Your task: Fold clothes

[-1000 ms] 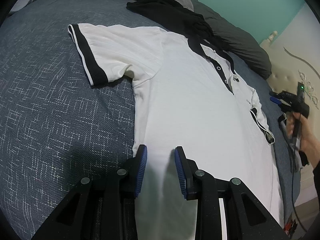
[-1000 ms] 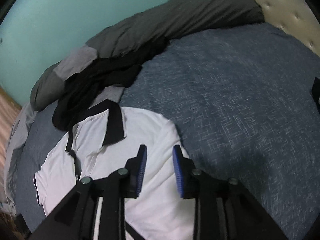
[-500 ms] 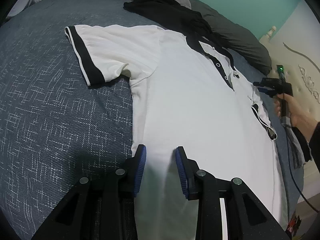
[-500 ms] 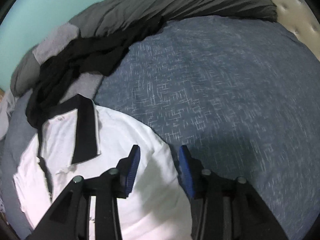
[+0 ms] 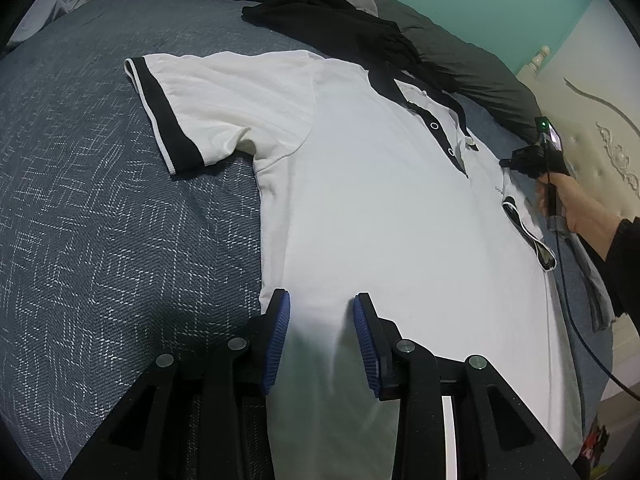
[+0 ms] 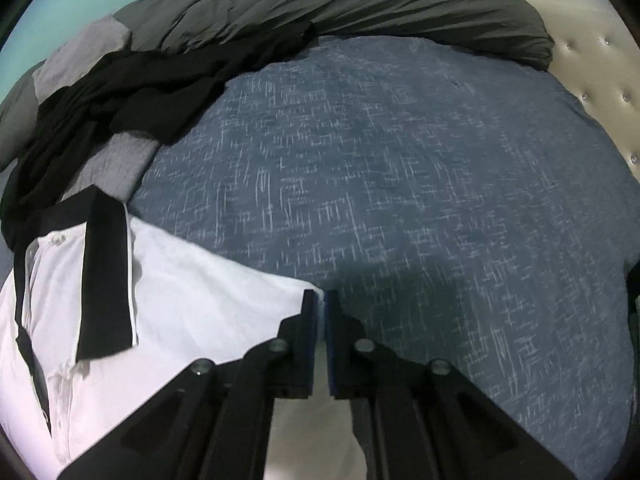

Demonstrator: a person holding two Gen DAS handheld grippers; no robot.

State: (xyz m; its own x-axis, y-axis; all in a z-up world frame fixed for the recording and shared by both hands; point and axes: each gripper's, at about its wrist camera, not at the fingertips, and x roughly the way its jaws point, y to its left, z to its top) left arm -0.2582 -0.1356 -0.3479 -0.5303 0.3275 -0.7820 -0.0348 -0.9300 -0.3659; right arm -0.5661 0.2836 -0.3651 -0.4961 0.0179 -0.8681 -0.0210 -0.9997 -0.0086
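Both grippers on white polo shirt; left gripper spread; right gripper pinching its edge.

In the right wrist view, the blue bedspread lies bare across the centre and right of the frame. A rumpled dark grey duvet walls off the top edge, a heap of black clothing crowds the upper left, and the padded headboard bounds the upper right.

no readable text, small chest mark on white polo shirt too tiny to read
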